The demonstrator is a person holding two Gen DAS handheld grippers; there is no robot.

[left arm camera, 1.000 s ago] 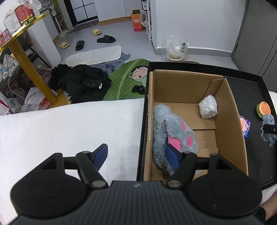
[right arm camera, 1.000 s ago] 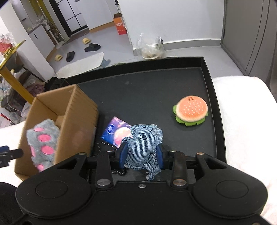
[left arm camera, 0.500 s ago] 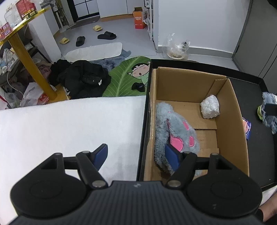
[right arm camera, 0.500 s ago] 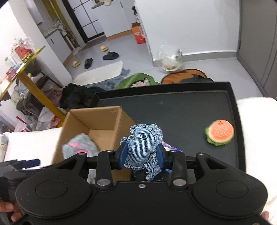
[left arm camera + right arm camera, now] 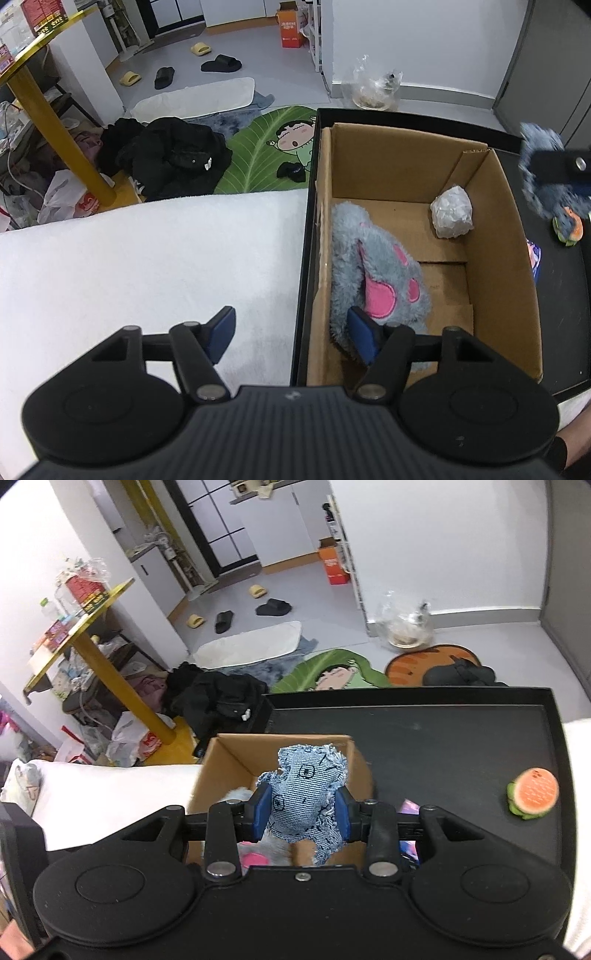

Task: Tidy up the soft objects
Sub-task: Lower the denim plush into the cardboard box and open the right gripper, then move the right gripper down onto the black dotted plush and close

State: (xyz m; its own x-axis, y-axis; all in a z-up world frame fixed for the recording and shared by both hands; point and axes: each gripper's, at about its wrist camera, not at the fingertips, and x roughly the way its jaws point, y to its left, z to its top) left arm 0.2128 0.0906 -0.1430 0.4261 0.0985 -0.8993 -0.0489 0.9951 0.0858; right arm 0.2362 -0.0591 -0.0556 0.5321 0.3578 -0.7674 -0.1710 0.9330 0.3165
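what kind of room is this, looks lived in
Most likely a home, probably a small flat: slippers lie loose on the floor, a cartoon rug lies beside a heap of black clothes, and fridge-like doors stand at the back.

Both views are evenly bright under soft indoor light, with faint shadows only. Fisheye bending curves walls and floor toward the edges. The denim toy [image 5: 546, 177], far right of the left claw [image 5: 291, 334], is motion-blurred.

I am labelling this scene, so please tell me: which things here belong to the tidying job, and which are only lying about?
Job:
- denim toy in right claw
- cardboard box
- grey plush paw
- burger toy
- black tray

Lying about:
- slippers
- black clothes
- orange carton
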